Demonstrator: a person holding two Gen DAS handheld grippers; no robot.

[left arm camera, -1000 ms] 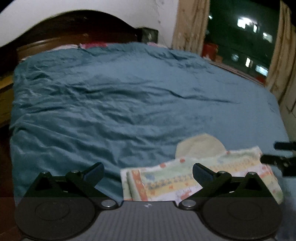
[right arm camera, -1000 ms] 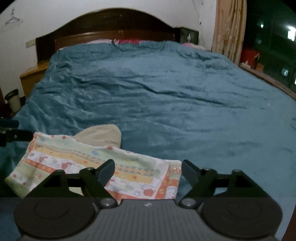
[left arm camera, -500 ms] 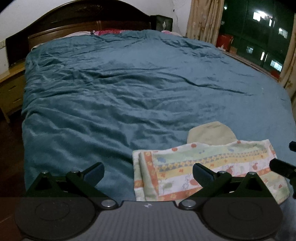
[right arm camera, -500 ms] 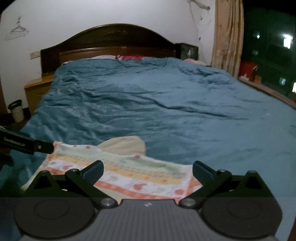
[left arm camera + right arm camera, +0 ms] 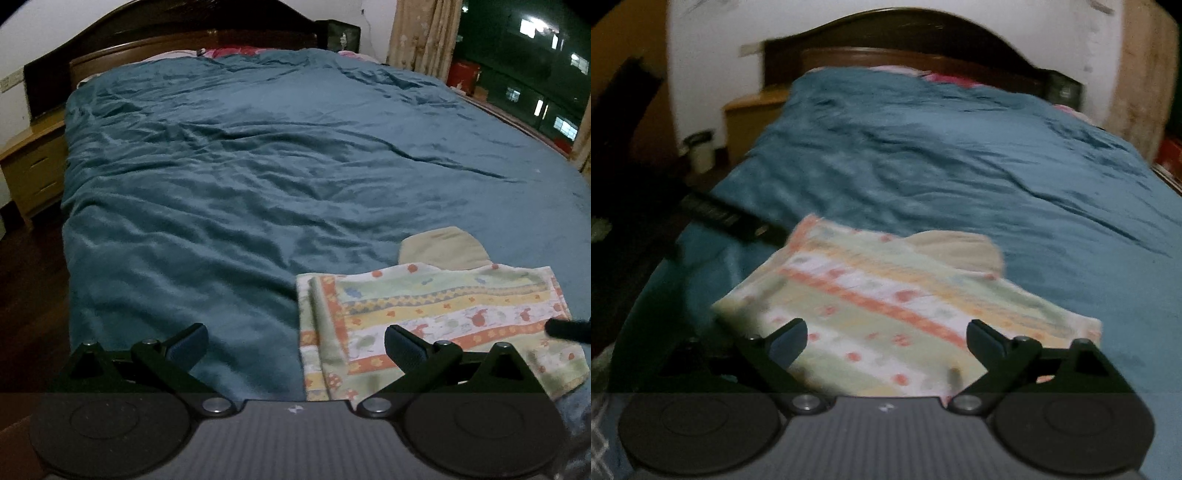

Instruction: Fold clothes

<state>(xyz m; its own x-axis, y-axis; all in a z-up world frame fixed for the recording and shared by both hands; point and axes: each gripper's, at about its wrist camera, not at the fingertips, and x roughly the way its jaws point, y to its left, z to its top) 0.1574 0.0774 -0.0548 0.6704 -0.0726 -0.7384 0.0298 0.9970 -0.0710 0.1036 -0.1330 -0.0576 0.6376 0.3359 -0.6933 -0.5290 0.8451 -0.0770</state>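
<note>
Striped print garment (image 5: 439,325) lies folded flat on the teal blanket (image 5: 258,177) at the bed's near edge, w/ a beige piece (image 5: 443,247) sticking out from under its far side. Left gripper (image 5: 295,341) has fingers spread wide, empty, over the garment's left folded edge. Right gripper (image 5: 886,341) also spread, empty, just above the garment; that view is blurred.
</note>
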